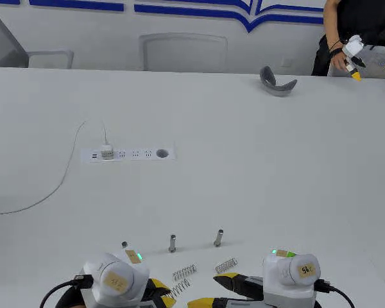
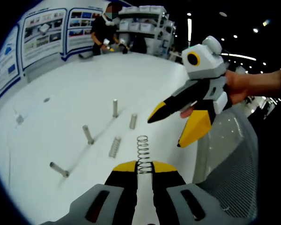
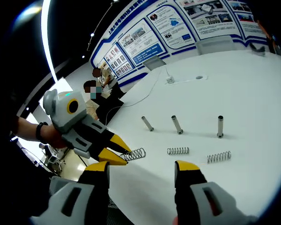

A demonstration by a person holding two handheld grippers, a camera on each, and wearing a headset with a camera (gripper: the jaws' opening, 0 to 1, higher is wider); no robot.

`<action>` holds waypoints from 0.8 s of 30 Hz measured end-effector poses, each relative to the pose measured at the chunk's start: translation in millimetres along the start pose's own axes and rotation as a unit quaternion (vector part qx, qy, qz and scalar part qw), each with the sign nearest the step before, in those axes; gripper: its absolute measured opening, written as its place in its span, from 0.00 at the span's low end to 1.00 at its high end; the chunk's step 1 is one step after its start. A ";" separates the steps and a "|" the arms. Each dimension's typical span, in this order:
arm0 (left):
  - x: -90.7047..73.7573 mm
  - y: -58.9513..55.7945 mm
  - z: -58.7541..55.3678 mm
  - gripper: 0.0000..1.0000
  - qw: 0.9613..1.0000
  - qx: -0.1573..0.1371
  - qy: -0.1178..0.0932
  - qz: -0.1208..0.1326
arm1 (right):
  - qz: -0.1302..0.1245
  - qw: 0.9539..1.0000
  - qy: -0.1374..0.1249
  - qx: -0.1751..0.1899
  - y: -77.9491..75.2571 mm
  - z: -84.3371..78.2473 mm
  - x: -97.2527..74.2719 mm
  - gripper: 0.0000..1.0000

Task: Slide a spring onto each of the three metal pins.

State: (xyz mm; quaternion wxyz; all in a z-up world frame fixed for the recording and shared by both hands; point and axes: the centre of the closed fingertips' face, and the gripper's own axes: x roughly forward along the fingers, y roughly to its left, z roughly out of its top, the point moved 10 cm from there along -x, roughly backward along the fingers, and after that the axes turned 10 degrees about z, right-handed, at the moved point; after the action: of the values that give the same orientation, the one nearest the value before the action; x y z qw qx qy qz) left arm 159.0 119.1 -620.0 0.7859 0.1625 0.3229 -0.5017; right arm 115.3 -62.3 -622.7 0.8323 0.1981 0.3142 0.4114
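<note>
Three short metal pins stand in a row near the table's front edge: left (image 1: pixel 124 244), middle (image 1: pixel 172 242), right (image 1: pixel 219 237). In the left gripper view my left gripper (image 2: pixel 140 166) is shut on one end of a spring (image 2: pixel 142 151), which sticks out forward from the jaws. Two more springs (image 1: pixel 184 272) (image 1: pixel 226 264) lie loose on the table just in front of the pins. My right gripper (image 3: pixel 143 166) is open with nothing between its jaws. It faces the left gripper (image 3: pixel 114 152) and the held spring (image 3: pixel 133 153), close but apart.
A white power strip (image 1: pixel 128 154) with a plug and a thin cable (image 1: pixel 58 186) lies mid-table. A grey curved object (image 1: pixel 277 82) sits at the far right. Chairs stand behind the table, and a person (image 1: pixel 346 38) works at the back right corner.
</note>
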 end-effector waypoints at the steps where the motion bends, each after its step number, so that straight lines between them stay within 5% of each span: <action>1: 0.6 -2.0 0.5 0.11 1.000 -0.001 -0.001 -0.002 | 0.002 1.000 -0.002 0.003 0.6 -0.1 0.6 0.56; 10: 4.7 -23.0 4.6 0.11 1.000 0.014 -0.004 -0.024 | 0.021 0.999 -0.012 0.027 2.4 -4.0 3.0 0.48; 24: 0.2 -30.8 14.3 0.11 0.999 0.023 -0.015 -0.033 | 0.047 0.996 -0.034 0.070 6.9 -9.9 2.7 0.30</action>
State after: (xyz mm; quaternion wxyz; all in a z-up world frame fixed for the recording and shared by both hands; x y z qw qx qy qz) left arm 136.5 97.0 -607.5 0.7695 0.1628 0.3047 -0.5371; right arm 106.0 -55.4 -626.8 0.8062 0.2847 0.3041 0.4202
